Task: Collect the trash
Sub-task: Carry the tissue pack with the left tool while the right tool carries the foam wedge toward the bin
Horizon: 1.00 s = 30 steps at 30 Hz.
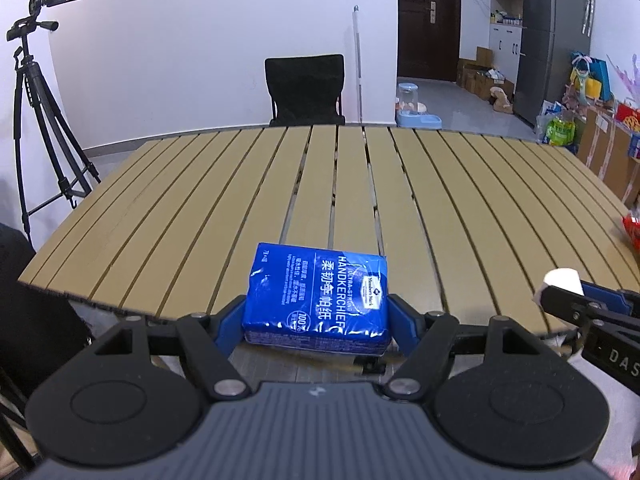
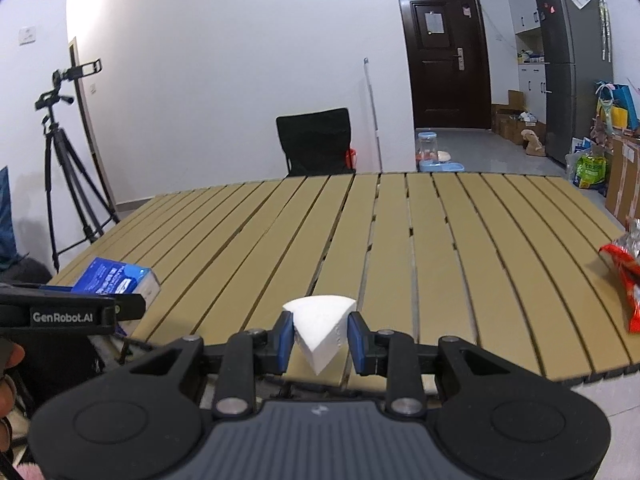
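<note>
The blue pads of the left gripper (image 1: pixel 316 316) are clamped on the two short ends of a blue plastic-wrapped pack of paper handkerchiefs (image 1: pixel 318 298), white lettering facing up, held over the near edge of the tan slatted tabletop (image 1: pixel 420 184) towards its left corner. The right gripper (image 2: pixel 320 340) is pinched on a white wedge of folded paper tissue (image 2: pixel 320 326), its pads pressing the two flat sides with the point hanging down and the curved edge on top, above the near edge about midway along. From the left wrist view that same white piece (image 1: pixel 562 280) shows at the right, sticking out of the other tool's tip. A red and silver snack wrapper (image 2: pixel 624 276) lies crumpled on the slats by the right edge, well apart from both tools. A person's fingers (image 2: pixel 10 364) show at the left margin of the right wrist view. Beyond the far edge stands a black fabric chair (image 1: pixel 306 90), with a white pole (image 1: pixel 358 64) leaning on the wall just beside it and a black camera tripod (image 1: pixel 36 120) off the left side. Further back are a dark brown door (image 2: pixel 444 56) and a grey refrigerator (image 2: pixel 572 68).
</note>
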Available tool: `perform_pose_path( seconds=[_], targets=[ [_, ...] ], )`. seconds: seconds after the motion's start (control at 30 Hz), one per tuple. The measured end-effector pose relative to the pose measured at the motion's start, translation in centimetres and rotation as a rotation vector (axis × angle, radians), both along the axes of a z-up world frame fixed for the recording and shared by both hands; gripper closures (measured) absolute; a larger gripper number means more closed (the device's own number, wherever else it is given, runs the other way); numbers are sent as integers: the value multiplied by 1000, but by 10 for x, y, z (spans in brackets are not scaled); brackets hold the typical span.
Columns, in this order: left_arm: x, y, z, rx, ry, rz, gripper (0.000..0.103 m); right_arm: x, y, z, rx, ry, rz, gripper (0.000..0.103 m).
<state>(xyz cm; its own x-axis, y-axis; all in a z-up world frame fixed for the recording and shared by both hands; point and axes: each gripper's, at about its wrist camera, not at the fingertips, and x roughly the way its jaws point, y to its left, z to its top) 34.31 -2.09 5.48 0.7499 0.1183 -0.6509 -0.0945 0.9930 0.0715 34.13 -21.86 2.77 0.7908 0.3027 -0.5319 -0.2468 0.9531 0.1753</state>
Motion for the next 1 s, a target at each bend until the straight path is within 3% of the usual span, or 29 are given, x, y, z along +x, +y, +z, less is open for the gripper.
perform_pose_path(
  seconds=[0.57, 1.0],
  targets=[
    [-72, 19, -78, -43, 86, -30, 30, -60, 35, -88, -28, 170, 102, 75],
    [-91, 28, -152, -55, 212, -8, 30, -75, 53, -165, -65, 324, 139, 75]
  ],
)
